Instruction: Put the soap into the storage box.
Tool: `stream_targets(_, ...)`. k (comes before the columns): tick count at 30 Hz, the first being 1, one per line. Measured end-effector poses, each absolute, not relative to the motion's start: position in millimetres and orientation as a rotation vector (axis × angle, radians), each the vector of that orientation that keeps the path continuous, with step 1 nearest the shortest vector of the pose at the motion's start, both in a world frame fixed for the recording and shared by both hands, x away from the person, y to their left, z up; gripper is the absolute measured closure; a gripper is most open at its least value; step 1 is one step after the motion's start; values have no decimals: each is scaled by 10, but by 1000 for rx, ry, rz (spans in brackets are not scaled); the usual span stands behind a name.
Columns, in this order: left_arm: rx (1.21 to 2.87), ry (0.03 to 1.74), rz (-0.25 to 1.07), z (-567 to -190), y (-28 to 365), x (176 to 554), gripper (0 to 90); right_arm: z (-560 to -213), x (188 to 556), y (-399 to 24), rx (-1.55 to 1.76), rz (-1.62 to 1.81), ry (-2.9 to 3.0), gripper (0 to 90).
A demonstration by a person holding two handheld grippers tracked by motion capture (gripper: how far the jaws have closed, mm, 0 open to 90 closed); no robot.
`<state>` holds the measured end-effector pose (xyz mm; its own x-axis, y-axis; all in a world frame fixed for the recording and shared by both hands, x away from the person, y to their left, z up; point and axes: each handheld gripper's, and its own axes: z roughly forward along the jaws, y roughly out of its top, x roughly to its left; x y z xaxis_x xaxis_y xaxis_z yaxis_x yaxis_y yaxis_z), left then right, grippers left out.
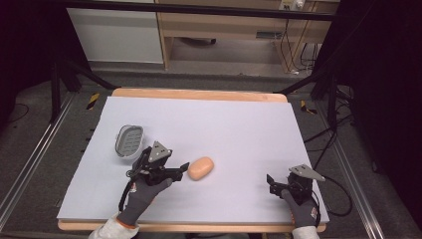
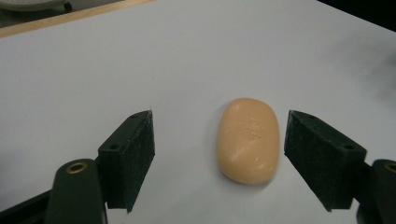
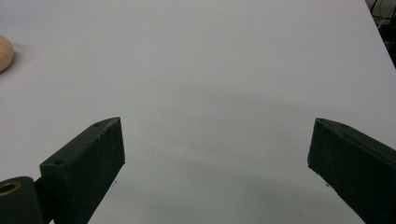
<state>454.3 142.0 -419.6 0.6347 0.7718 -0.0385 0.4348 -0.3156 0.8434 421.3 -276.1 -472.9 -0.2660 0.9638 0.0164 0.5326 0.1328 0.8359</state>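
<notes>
Near the table's front edge, the right gripper (image 1: 274, 185) rests with jaws spread wide over bare white tabletop (image 1: 239, 124). The left gripper (image 2: 219, 154), gaping too, brackets without touching a smooth, oval, peach-coloured soap bar (image 2: 248, 139) lying flat. Farther back left sits a grey ribbed soap dish (image 1: 129, 141).

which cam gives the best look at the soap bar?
Left gripper view: the soap bar lies large and whole between the open jaws, faint embossing visible. The high view shows it small, just ahead of the left gripper. The right gripper view catches just a sliver at its left edge.
</notes>
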Motion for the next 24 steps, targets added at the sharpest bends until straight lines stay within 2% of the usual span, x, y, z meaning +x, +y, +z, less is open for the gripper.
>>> stream_targets(24,2043,933,428,-4371,1079,4676,206,-4731,4219,-2759,1442,1033,1874,41)
